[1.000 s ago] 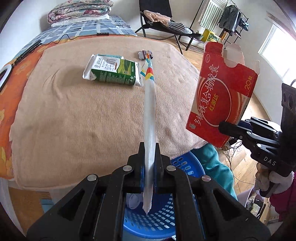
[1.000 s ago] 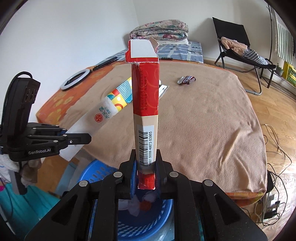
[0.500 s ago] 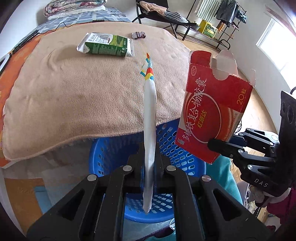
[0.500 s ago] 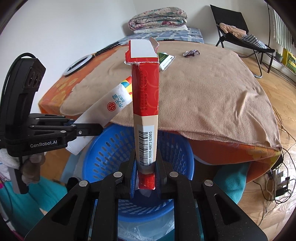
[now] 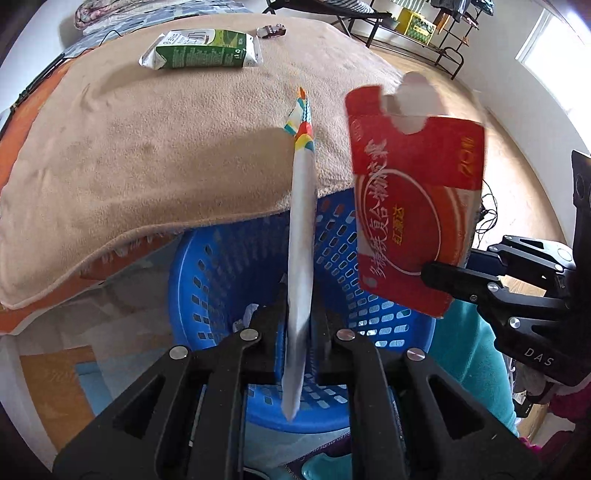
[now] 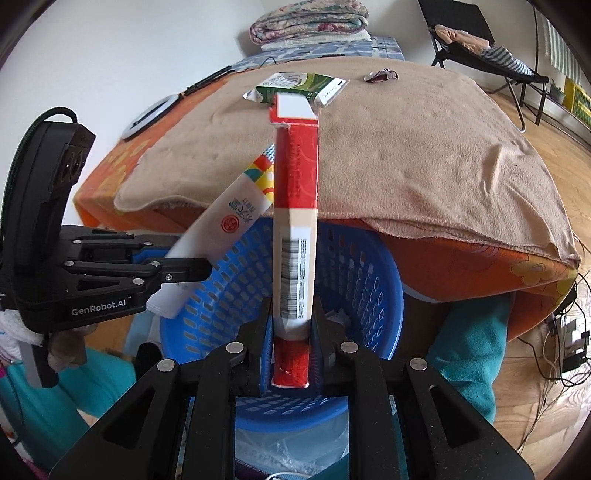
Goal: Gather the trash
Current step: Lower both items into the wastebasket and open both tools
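We hold both pieces of trash above the blue basket (image 6: 369,280), which stands on the floor beside the bed (image 5: 147,155). Our left tool (image 5: 300,325) is clamped on a flat white wrapper (image 5: 302,229); our right tool (image 6: 291,332) is clamped on the lower end of a red carton (image 6: 295,206). Inside the basket, some crumpled white scraps (image 5: 245,319) lie at the bottom. A green milk carton (image 5: 201,50) and a small dark wrapper (image 5: 272,30) lie on the bed's tan blanket.

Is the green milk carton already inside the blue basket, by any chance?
No, the green milk carton lies on the tan blanket, away from the blue basket.
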The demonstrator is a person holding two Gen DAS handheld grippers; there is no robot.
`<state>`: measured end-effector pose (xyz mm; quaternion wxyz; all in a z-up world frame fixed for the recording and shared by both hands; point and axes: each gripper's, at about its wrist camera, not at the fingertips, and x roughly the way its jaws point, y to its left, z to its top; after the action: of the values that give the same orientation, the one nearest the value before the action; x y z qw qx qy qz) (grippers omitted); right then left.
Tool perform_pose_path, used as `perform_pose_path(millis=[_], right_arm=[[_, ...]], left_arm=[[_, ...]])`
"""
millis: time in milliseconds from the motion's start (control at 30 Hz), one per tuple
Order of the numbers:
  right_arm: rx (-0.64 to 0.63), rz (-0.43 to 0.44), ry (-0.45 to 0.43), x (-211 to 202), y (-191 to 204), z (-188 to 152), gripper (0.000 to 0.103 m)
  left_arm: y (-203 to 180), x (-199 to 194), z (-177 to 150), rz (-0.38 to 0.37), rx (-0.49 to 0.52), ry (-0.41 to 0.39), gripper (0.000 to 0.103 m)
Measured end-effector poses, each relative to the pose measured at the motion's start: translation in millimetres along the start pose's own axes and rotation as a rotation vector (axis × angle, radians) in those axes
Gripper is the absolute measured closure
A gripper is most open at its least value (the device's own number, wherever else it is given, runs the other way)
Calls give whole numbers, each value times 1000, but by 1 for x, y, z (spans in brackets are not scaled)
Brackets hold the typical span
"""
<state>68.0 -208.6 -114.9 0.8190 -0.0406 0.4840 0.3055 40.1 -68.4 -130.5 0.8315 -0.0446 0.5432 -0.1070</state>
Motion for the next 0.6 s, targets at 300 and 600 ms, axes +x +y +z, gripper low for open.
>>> perform_pose_path(millis=[300, 600], right_arm=[[28, -15, 35, 8, -4, -5, 64], [54, -44, 54, 12, -9, -5, 46]], left_arm=[[2, -2, -3, 18, -4, -2, 65], [10, -2, 3, 26, -26, -6, 51]])
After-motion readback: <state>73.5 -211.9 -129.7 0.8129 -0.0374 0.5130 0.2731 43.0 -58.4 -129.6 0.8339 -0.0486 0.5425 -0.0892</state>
